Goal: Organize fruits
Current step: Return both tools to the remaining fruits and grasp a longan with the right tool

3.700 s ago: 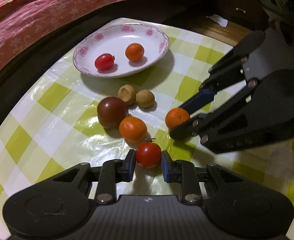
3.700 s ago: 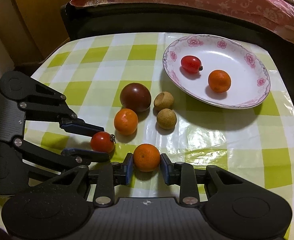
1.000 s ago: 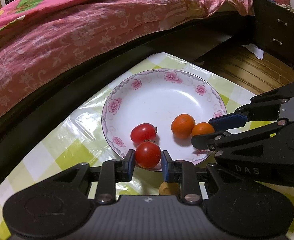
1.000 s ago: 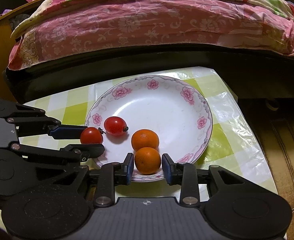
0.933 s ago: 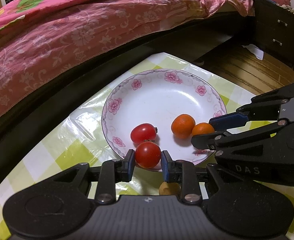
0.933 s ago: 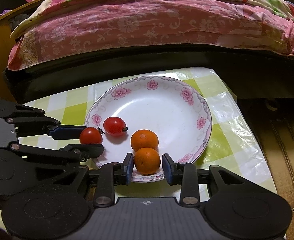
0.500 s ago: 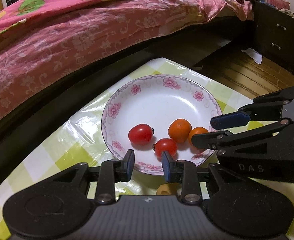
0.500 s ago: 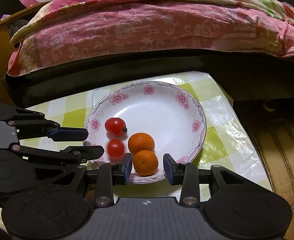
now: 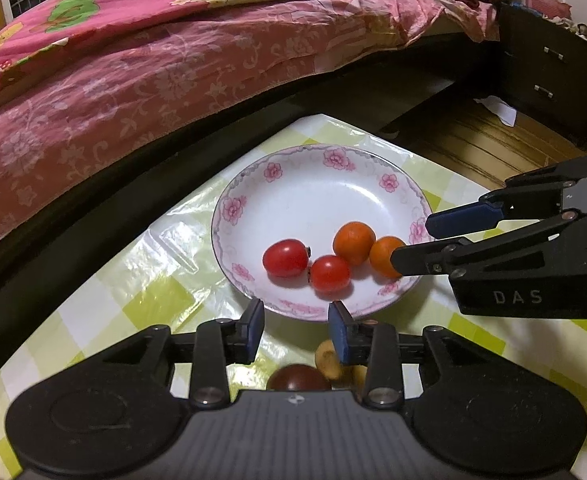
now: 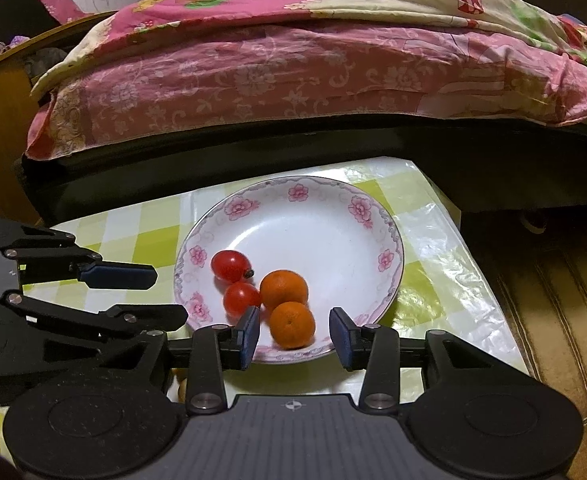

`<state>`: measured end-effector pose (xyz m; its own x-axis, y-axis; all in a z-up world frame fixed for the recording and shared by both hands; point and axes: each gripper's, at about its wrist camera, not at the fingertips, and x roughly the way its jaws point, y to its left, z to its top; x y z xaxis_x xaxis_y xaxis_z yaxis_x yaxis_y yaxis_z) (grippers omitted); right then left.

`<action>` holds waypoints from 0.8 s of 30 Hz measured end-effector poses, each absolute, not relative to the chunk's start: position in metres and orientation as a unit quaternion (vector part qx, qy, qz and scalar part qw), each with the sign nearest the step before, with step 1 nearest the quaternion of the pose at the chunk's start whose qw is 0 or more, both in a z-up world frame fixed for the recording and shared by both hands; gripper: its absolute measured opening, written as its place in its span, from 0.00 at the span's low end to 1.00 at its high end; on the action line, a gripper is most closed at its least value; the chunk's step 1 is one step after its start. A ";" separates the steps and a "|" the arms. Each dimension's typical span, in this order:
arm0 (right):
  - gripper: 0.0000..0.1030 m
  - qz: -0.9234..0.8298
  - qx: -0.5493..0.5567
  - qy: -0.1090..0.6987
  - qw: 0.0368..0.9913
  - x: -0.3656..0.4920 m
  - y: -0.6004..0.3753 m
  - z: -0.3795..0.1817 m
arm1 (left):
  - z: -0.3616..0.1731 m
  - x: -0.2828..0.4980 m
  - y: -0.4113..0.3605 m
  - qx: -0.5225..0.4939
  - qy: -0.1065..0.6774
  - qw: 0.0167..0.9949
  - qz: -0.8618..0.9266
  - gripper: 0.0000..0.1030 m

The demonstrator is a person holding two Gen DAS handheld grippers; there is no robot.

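Observation:
A white plate with pink flowers (image 9: 313, 200) (image 10: 313, 232) holds two red tomatoes (image 9: 285, 258) (image 9: 330, 275) and two oranges (image 9: 353, 243) (image 9: 385, 257). My left gripper (image 9: 295, 322) hovers at the plate's near rim, its jaws opening with nothing between them; the nearer tomato (image 10: 242, 299) lies just beyond its tips. My right gripper (image 10: 293, 330) is over the near rim too, jaws opening. The nearer orange (image 10: 292, 325) rests on the plate between its pads with a gap on each side.
Under the left gripper on the green-checked tablecloth (image 9: 153, 304) lie a dark round fruit (image 9: 298, 378) and two small brown fruits (image 9: 327, 354). A bed with a pink cover (image 10: 293, 80) runs behind the table. The table edge and floor (image 10: 553, 300) are to the right.
Both grippers let go: the tomato left the left jaws and the orange left the right jaws, and both now lie on the plate. Both pairs of jaws have widened.

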<state>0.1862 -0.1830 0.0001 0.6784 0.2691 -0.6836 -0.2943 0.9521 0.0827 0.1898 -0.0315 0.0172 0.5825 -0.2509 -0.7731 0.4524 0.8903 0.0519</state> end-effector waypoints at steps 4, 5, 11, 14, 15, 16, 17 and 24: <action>0.35 0.168 -0.022 0.376 0.911 0.180 -0.179 -0.002 | 0.018 0.185 -0.030 0.125 0.414 0.878 -0.205 0.43; 0.35 0.172 -0.024 0.378 0.909 0.178 -0.177 -0.002 | 0.018 0.183 -0.030 0.125 0.414 0.877 -0.206 0.43; 0.35 0.197 -0.033 0.386 0.901 0.168 -0.168 -0.003 | 0.019 0.174 -0.024 0.128 0.417 0.874 -0.214 0.44; 0.35 0.204 -0.034 0.389 0.898 0.164 -0.165 -0.005 | 0.019 0.170 -0.021 0.129 0.421 0.872 -0.215 0.44; 0.35 0.205 -0.035 0.390 0.897 0.164 -0.164 -0.005 | 0.018 0.169 -0.020 0.129 0.422 0.871 -0.215 0.44; 0.35 0.206 -0.035 0.391 0.896 0.163 -0.163 -0.006 | 0.018 0.168 -0.020 0.130 0.423 0.871 -0.215 0.44; 0.35 0.208 -0.036 0.393 0.895 0.163 -0.162 -0.007 | 0.018 0.168 -0.020 0.131 0.423 0.871 -0.215 0.44; 0.35 0.214 -0.034 0.400 0.891 0.161 -0.158 -0.009 | 0.018 0.162 -0.016 0.134 0.427 0.868 -0.215 0.44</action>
